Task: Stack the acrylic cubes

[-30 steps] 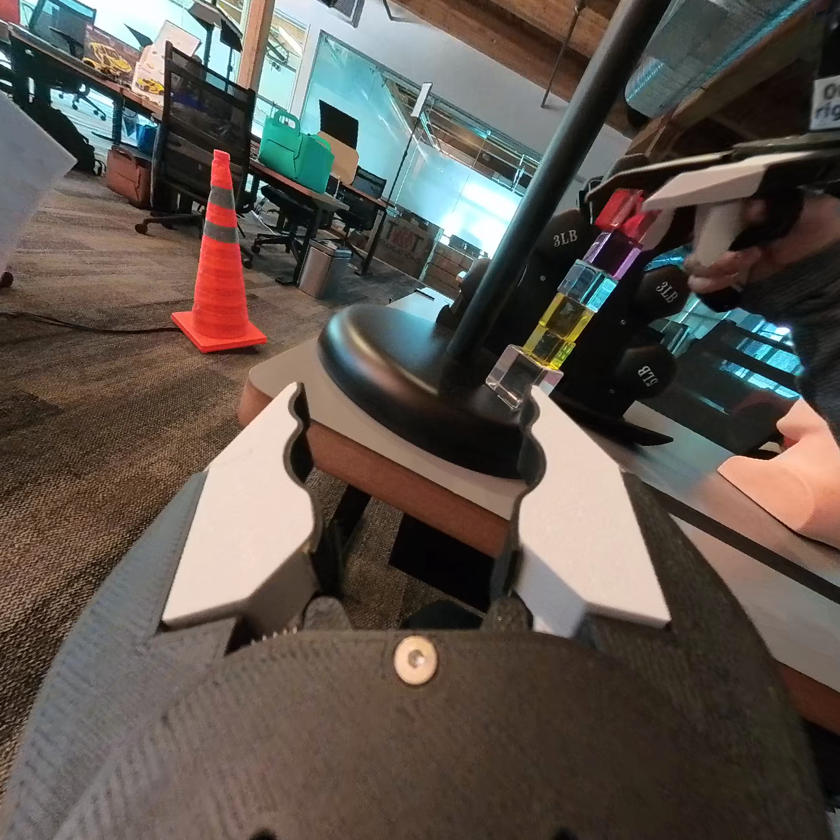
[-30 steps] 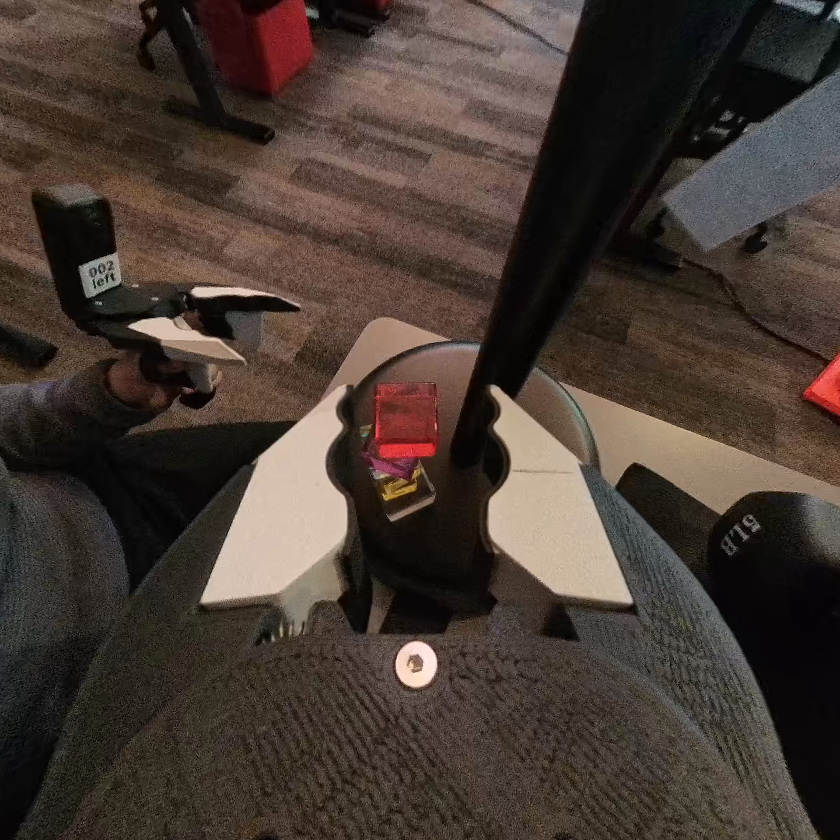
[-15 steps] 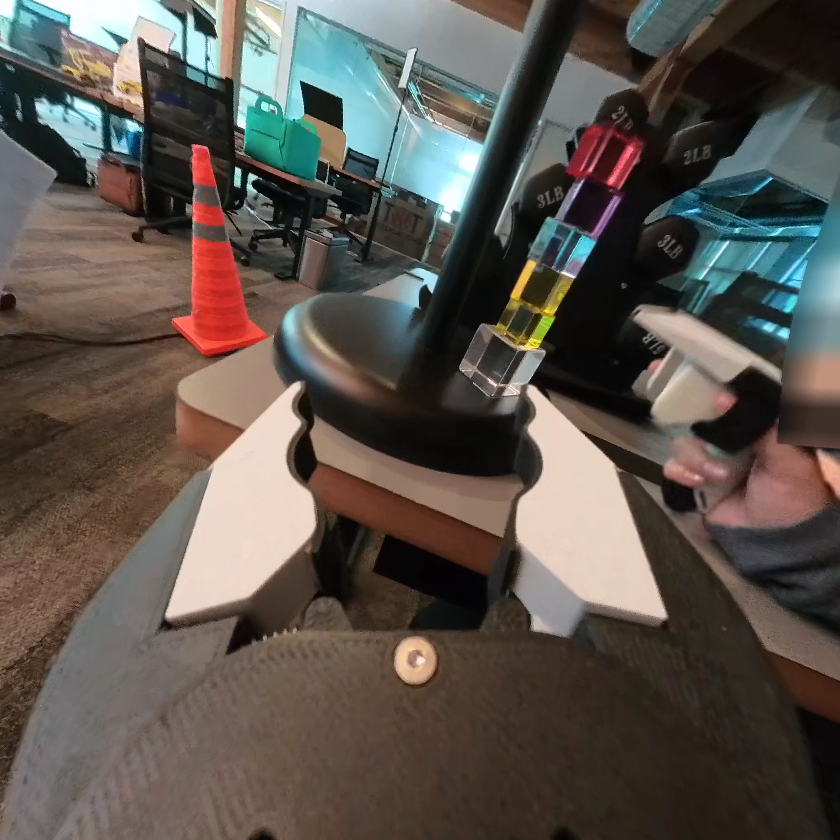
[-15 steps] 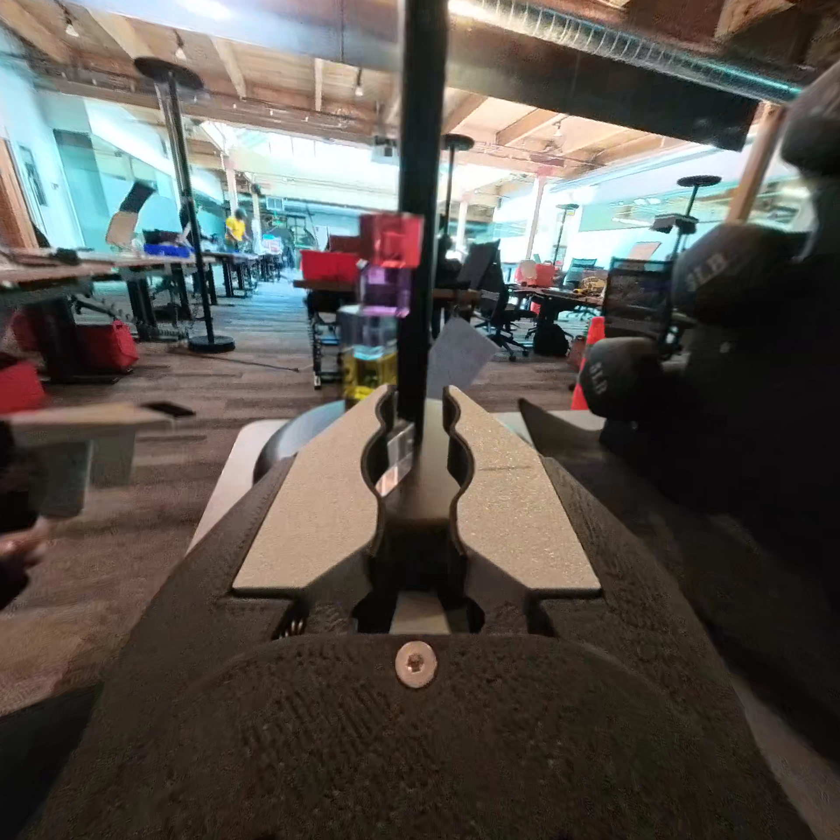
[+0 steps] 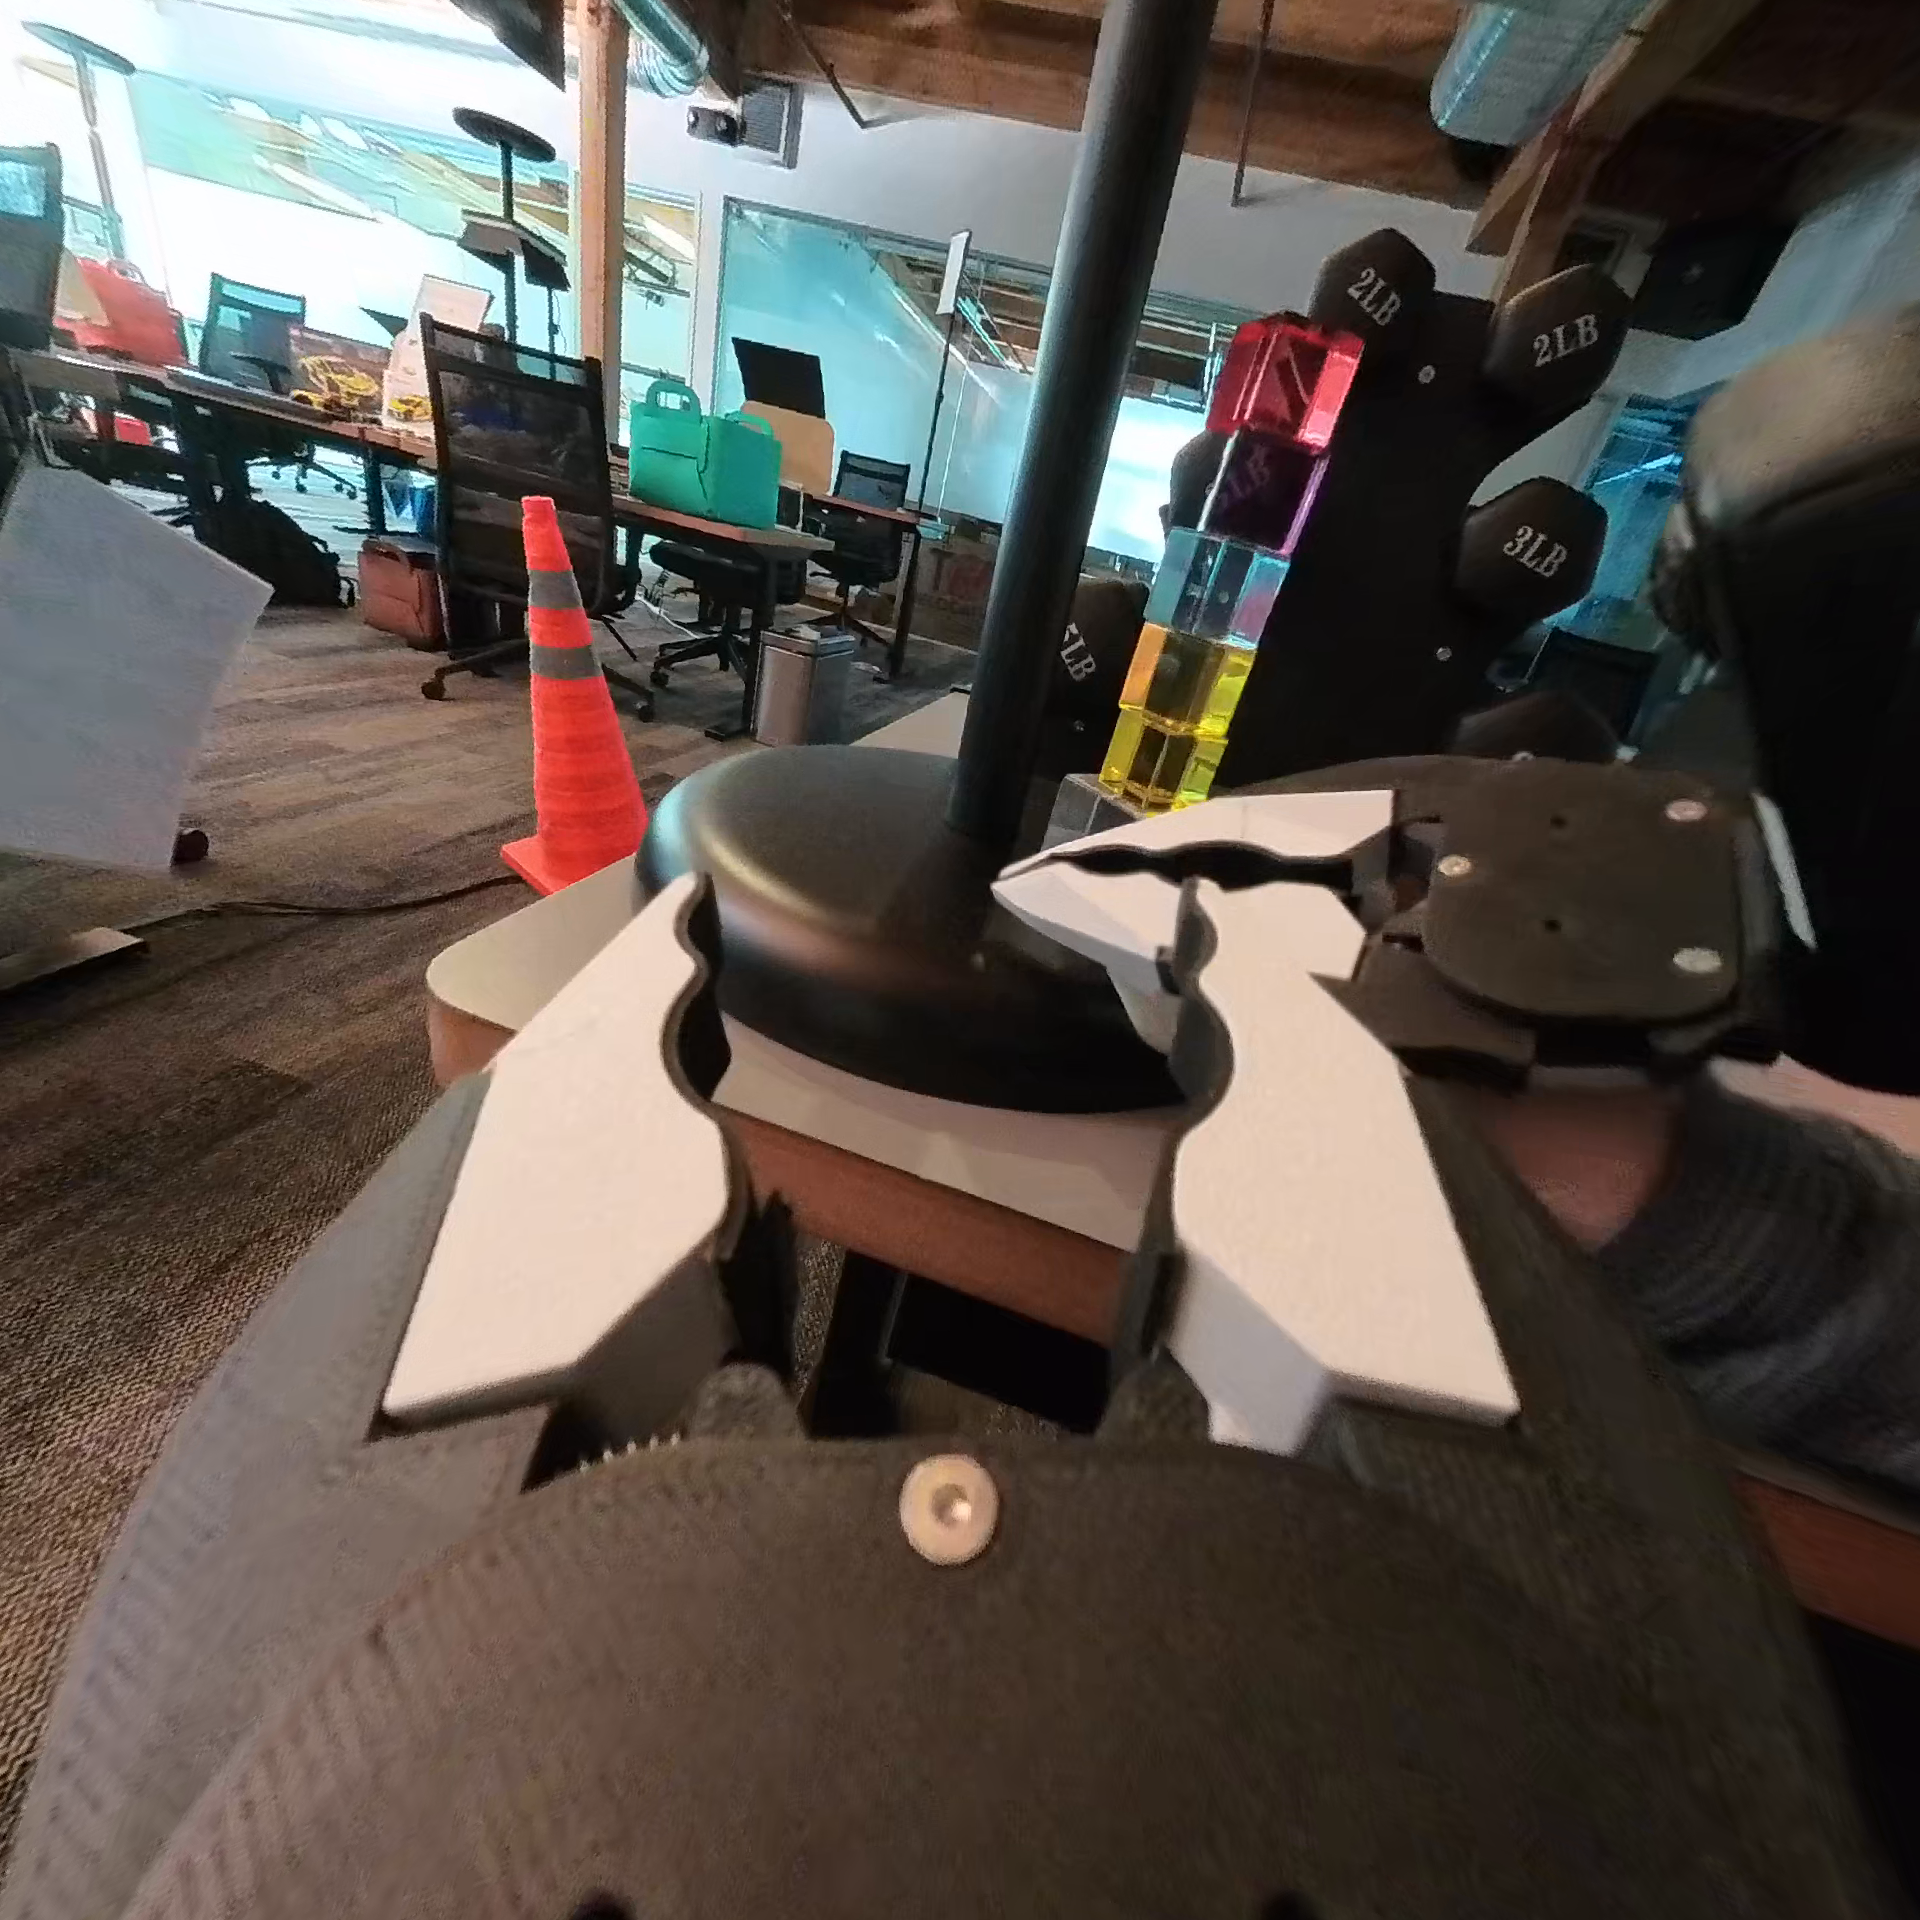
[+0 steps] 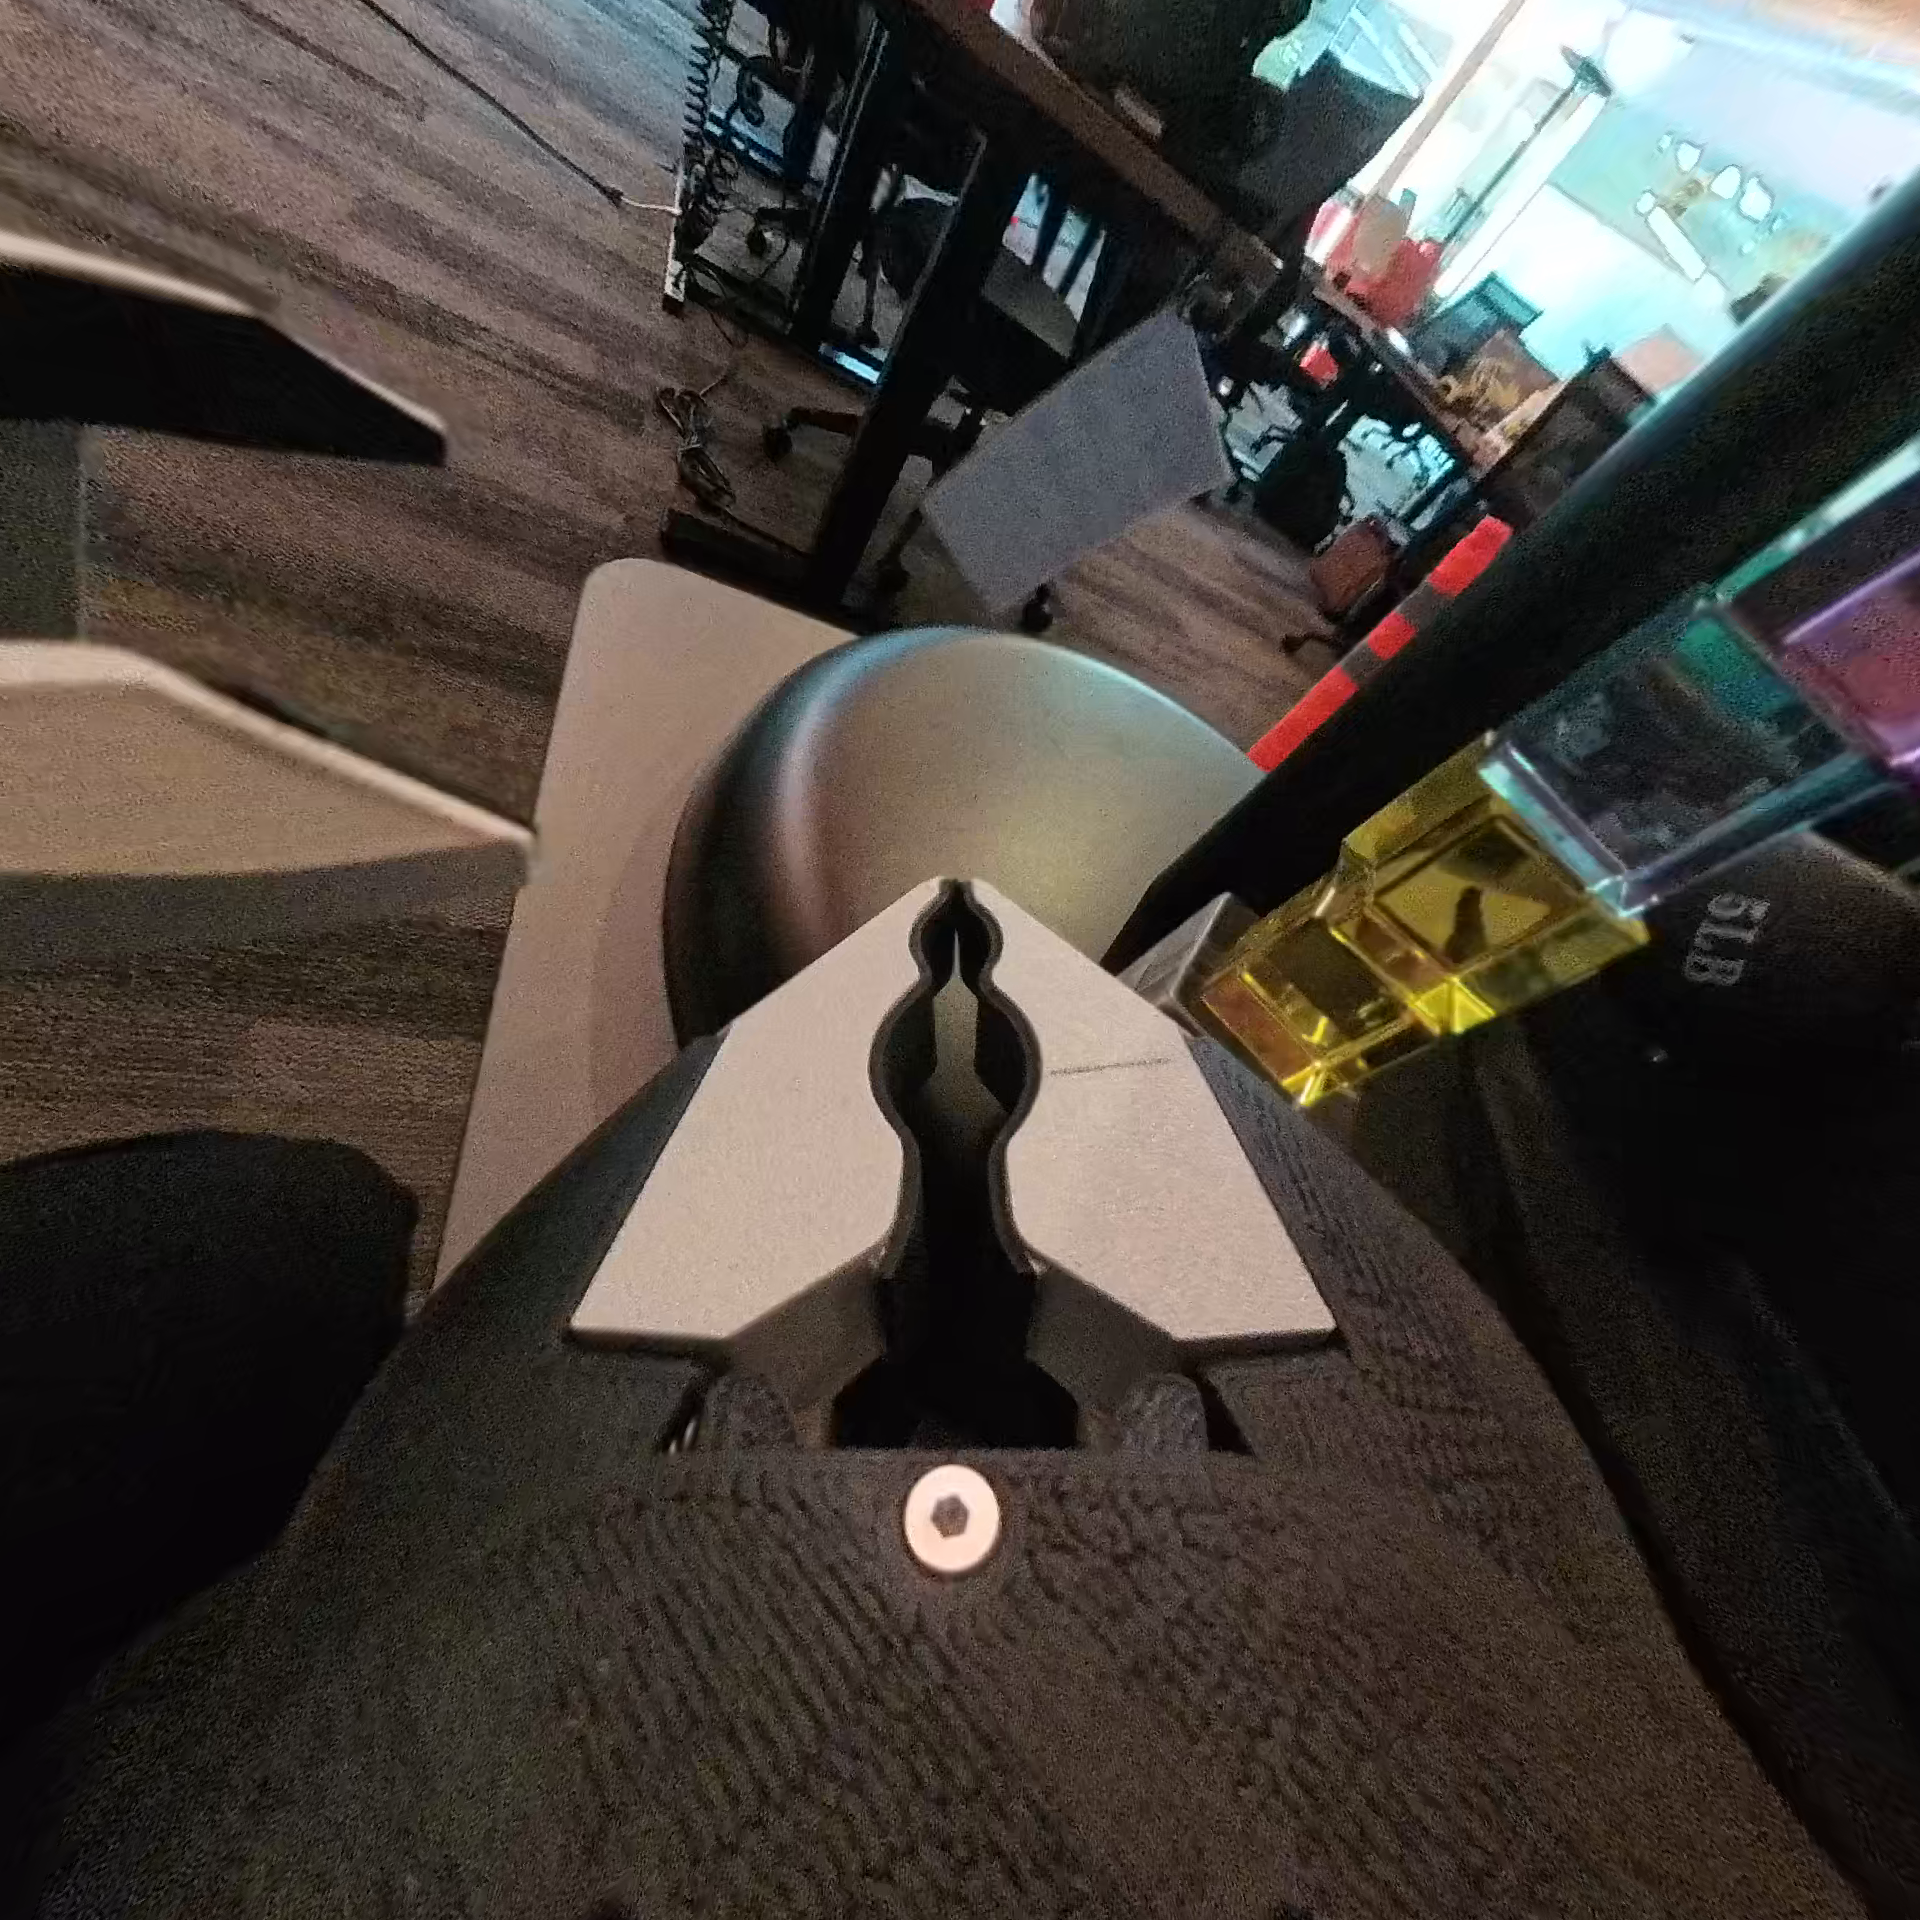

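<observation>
A stack of translucent cubes (image 5: 1210, 582) stands on the black lamp base (image 5: 821, 862), clear at the bottom, then yellow ones, light blue, purple, and a red cube (image 5: 1283, 379) on top. My left gripper (image 5: 940, 935) is open and empty, in front of the table's corner, with the base seen between its fingers. My right gripper (image 6: 954, 883) is shut with nothing between its pads, low beside the stack's yellow cubes (image 6: 1423, 935) and touching none of them. It also shows shut in the left wrist view (image 5: 1174, 862), just in front of the stack.
The lamp's black pole (image 5: 1081, 416) rises just left of the stack. A black dumbbell rack (image 5: 1455, 520) stands behind it. The small table (image 5: 499, 966) ends close to the base. An orange cone (image 5: 571, 727) stands on the carpet beyond; desks and chairs lie farther back. Tip to tip, the grippers are about 9 cm apart.
My right gripper came off the red cube at the top of the stack, dropped down beside the lamp base and shut on air. The stack stays standing. My left gripper stays open.
</observation>
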`<state>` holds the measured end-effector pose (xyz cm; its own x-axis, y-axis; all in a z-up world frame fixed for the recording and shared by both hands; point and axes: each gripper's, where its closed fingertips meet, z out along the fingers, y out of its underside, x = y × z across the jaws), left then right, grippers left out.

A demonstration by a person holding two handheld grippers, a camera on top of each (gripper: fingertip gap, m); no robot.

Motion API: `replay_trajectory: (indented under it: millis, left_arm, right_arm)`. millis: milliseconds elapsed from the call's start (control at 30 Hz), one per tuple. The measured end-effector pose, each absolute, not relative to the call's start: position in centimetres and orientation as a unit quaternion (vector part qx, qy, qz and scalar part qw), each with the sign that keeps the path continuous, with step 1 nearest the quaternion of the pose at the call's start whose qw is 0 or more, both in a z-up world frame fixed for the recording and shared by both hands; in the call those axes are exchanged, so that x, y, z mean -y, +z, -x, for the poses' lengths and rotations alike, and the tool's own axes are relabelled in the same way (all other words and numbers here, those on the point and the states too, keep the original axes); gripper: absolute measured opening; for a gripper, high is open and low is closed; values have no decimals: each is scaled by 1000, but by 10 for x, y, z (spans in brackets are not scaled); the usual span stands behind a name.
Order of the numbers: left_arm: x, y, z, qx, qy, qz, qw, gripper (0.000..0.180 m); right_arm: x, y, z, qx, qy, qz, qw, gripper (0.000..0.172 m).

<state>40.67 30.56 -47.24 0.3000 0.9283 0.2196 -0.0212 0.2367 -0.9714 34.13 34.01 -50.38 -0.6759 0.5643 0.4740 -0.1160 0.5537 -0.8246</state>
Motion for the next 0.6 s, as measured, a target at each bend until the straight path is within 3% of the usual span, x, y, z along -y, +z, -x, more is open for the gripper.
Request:
replay_trajectory:
  millis: [600]
  left_arm:
    - [-317, -481, -406, 460, 353, 510, 635, 86]
  right_arm:
    - [-356, -495, -322, 766, 472, 268, 345, 0]
